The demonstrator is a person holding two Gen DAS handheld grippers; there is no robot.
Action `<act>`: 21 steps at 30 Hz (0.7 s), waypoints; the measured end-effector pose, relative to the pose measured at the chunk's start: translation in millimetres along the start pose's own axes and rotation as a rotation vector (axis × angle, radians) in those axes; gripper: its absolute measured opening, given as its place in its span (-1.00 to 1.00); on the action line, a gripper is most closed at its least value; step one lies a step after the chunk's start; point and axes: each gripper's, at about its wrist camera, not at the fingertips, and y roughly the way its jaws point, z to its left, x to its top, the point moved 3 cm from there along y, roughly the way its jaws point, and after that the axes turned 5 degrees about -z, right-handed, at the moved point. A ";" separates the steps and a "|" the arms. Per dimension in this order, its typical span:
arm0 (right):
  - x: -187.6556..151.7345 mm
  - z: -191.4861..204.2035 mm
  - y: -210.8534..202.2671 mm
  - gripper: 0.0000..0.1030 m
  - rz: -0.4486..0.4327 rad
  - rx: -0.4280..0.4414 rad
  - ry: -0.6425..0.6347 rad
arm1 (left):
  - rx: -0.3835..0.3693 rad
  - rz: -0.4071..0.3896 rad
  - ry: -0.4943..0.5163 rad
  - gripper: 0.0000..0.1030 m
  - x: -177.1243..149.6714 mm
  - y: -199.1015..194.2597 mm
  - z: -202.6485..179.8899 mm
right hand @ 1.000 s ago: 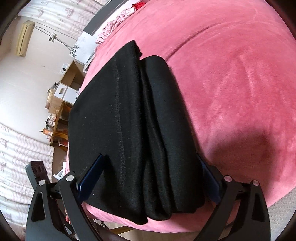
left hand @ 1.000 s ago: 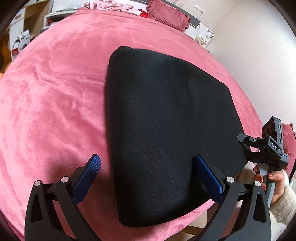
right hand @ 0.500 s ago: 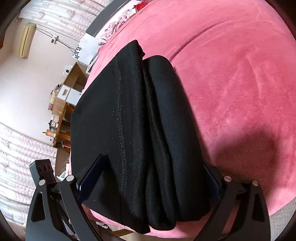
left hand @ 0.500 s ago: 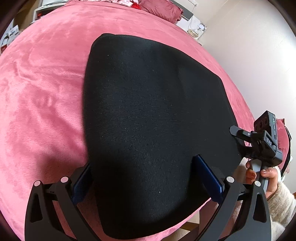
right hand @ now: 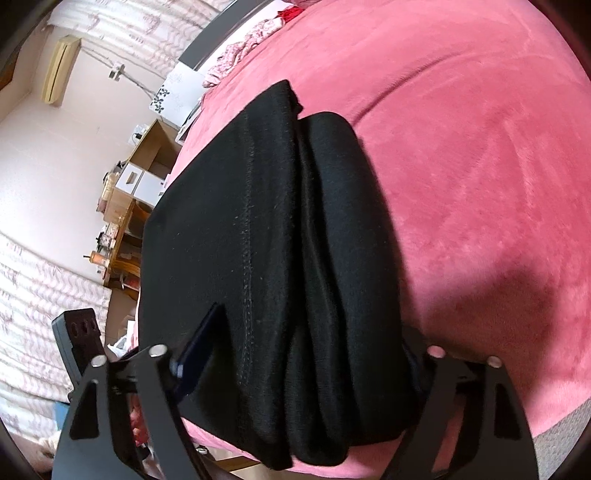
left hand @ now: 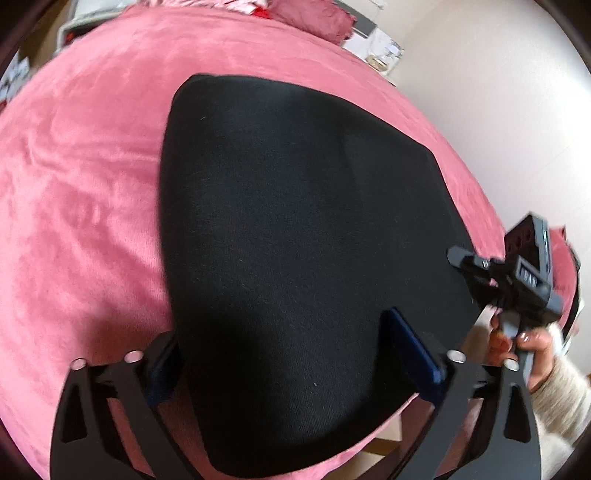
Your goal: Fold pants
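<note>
The black knit pants [left hand: 295, 240], folded into a flat stack, lie on the pink plush bed cover [left hand: 81, 184] near its front edge. The left tool [left hand: 288, 354] spreads wide across the stack's near edge, one blue pad on top, likely to slide under or square it. The right tool [right hand: 295, 362] straddles the layered side edges, equally released, gripping nothing. Beyond the bed: a pink pillow [left hand: 314, 22], pale walls, cardboard boxes [right hand: 147, 166].
</note>
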 end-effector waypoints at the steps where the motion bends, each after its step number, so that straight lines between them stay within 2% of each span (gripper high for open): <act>1: -0.3 3.0 -1.0 0.37 -0.004 0.003 -0.012 | 0.004 -0.011 0.021 0.61 -0.2 -4.6 -2.7; 5: -3.0 23.6 -6.4 0.14 -0.026 -0.029 -0.103 | 0.022 -0.050 0.083 0.06 0.1 -24.3 -8.3; 8: -6.2 43.2 -12.6 0.01 -0.047 -0.041 -0.187 | 0.031 -0.053 0.092 -0.09 -0.4 -37.0 -8.8; 14: -6.0 72.6 -9.0 -0.04 -0.075 -0.004 -0.241 | 0.107 -0.110 0.174 -0.14 3.5 -64.0 -9.1; 21: 24.8 95.0 21.5 -0.04 -0.108 0.024 -0.294 | 0.184 -0.219 0.196 -0.14 53.3 -71.6 5.7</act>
